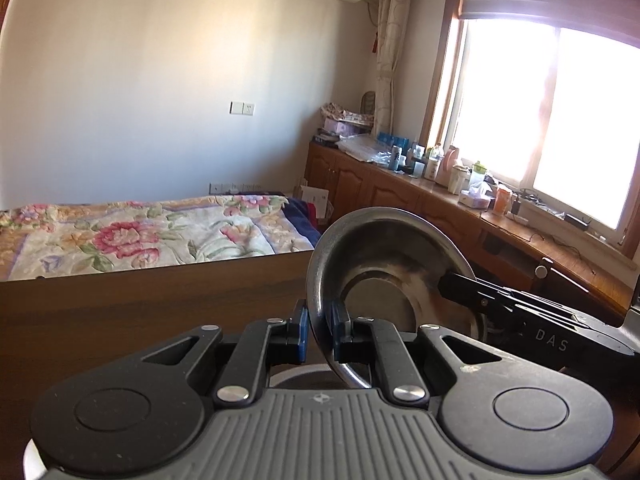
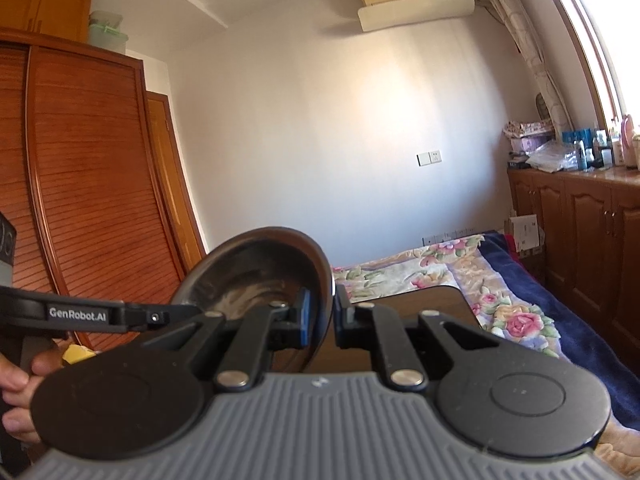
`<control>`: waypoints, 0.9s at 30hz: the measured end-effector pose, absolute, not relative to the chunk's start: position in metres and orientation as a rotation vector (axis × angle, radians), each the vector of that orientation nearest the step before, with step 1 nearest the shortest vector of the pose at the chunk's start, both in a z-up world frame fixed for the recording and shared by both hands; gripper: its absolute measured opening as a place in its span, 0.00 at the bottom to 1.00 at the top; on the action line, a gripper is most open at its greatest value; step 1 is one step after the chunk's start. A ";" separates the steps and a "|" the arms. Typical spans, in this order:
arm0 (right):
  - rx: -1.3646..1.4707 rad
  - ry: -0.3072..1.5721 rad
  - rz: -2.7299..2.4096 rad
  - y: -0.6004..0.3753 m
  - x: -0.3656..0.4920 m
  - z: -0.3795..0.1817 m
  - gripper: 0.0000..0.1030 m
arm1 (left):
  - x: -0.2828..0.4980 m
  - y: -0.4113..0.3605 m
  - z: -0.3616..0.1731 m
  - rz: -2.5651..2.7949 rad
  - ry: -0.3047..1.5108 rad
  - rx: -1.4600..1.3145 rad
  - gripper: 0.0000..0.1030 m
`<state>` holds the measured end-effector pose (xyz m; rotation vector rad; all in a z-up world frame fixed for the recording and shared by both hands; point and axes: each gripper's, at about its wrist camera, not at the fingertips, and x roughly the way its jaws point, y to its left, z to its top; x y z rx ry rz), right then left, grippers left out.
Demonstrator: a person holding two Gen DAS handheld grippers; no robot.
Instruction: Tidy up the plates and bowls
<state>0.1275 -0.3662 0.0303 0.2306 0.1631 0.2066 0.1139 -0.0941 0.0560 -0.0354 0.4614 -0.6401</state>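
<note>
Left gripper (image 1: 319,330) pinches the rim of a steel bowl (image 1: 390,264), one blue pad inside the wall, one outside. Right gripper (image 2: 324,316) clamps the opposite rim of the same bowl (image 2: 256,268) the same way. Bowl is tilted up on edge, held between the two above a brown wooden table (image 1: 152,304). Left view: right gripper's finger reaches the bowl's far side. Right view: a hand (image 2: 22,392) at lower left. Behind the table: a bed with a floral quilt (image 1: 132,232), wooden cabinets (image 2: 580,232) under the window (image 1: 552,120), wardrobe (image 2: 84,168) on the left.
</note>
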 end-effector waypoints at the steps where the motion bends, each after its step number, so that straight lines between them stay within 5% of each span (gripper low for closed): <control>1: 0.231 0.159 0.206 -0.365 0.125 0.029 0.13 | 0.110 -0.092 0.056 -0.639 0.456 -0.033 0.12; 27: 0.236 0.233 0.257 -0.344 0.108 0.000 0.13 | 0.079 -0.073 0.005 -0.569 0.538 -0.042 0.15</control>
